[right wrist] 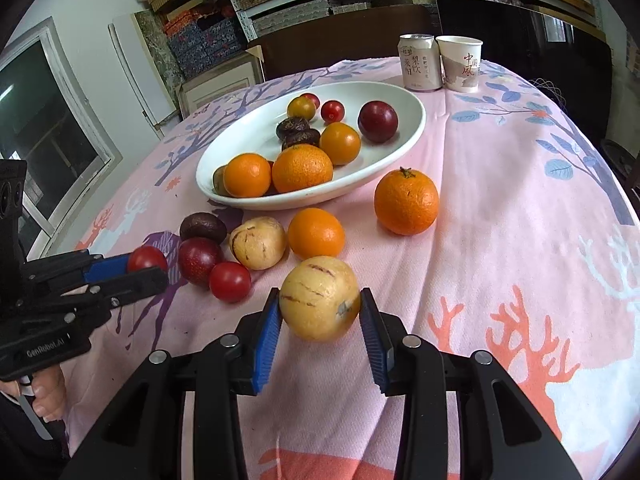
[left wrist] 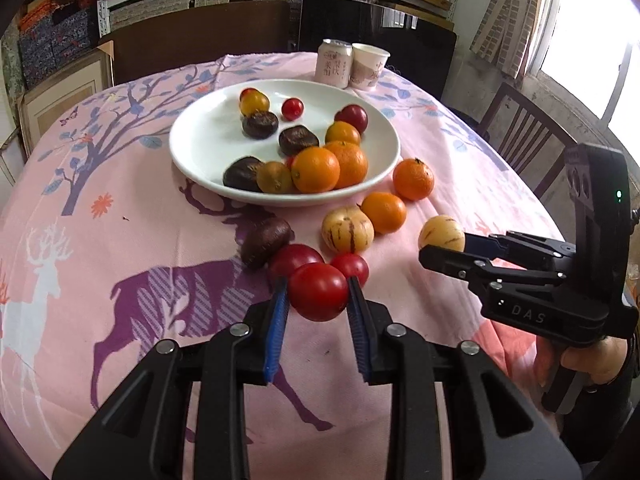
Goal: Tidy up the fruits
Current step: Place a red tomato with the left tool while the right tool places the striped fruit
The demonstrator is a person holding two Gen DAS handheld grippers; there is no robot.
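- Left gripper (left wrist: 318, 292) is clamping a red tomato (left wrist: 318, 297) between its 2 blue pads, the fruit sitting just above the pink tablecloth (left wrist: 120, 184).
- Right gripper (right wrist: 320, 312) is pinching a pale striped melon-like fruit (right wrist: 319, 298) between its pads.
- Lying loose just beyond the tomato are 2 more red fruits, a dark chestnut (left wrist: 266, 242), another striped fruit (left wrist: 348, 229) and 2 oranges.
- Farther out, a white plate (left wrist: 200, 148) is holding oranges, chestnuts and small tomatoes.
- Behind the plate, a can (left wrist: 334, 63) and a paper cup (left wrist: 370, 66) are standing side by side, touching.
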